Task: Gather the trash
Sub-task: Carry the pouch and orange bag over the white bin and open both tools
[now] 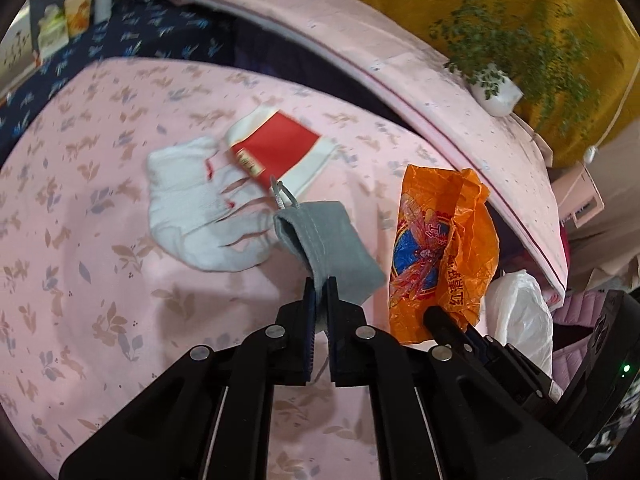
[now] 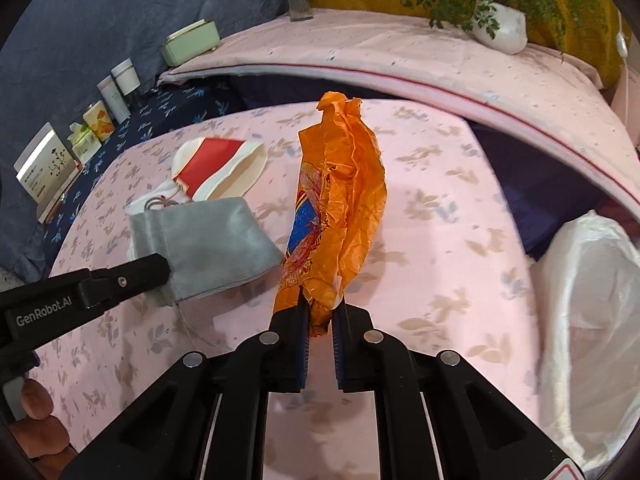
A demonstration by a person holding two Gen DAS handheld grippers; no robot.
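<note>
My left gripper (image 1: 321,286) is shut on a grey drawstring pouch (image 1: 326,246) and holds it above the pink bed sheet (image 1: 100,240); the pouch also shows in the right wrist view (image 2: 208,248). My right gripper (image 2: 320,304) is shut on an orange plastic wrapper (image 2: 340,200), held upright above the sheet; it also shows in the left wrist view (image 1: 440,248). A white sock (image 1: 200,208) and a red-and-white paper packet (image 1: 280,150) lie on the sheet beyond the pouch. A white plastic bag (image 2: 592,320) sits at the bed's right edge.
A pink-covered ledge (image 2: 400,52) runs behind the bed with a potted plant (image 2: 496,24) and a green box (image 2: 192,42). Several boxes and jars (image 2: 108,108) line the blue-covered strip at the left. A dark gap lies between bed and ledge.
</note>
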